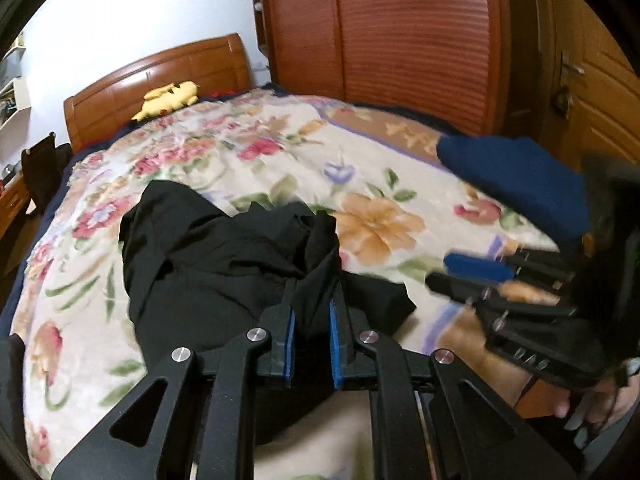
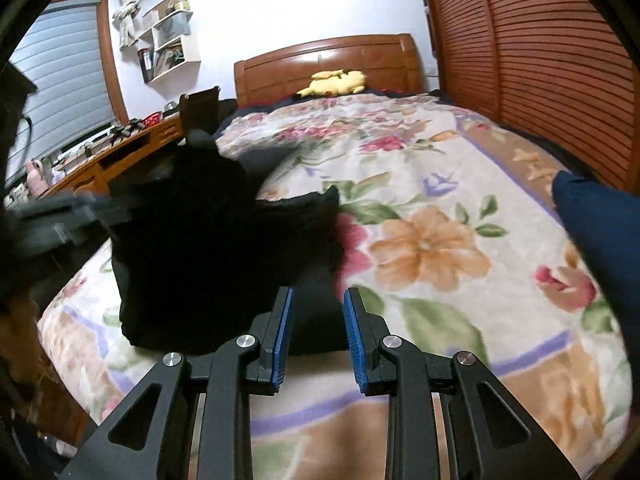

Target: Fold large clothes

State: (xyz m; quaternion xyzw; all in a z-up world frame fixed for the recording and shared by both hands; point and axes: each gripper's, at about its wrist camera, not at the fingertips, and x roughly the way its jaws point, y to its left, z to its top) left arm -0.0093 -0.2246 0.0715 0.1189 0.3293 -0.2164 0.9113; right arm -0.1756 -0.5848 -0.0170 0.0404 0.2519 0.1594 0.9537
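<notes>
Black garment (image 1: 224, 256) heaped near foot of floral bedspread (image 1: 248, 160), unfolded. Bunch of its cloth pinched between narrowly set jaws of left gripper (image 1: 312, 320), probably to lift and spread it flat. Right gripper (image 2: 317, 332) parted, nothing between the 2 blue pads (image 2: 282, 320), held just short of garment's near edge, likely seeking a 2nd corner. Blue folded cloth (image 1: 516, 176) set apart at bed's right edge, seemingly done.
</notes>
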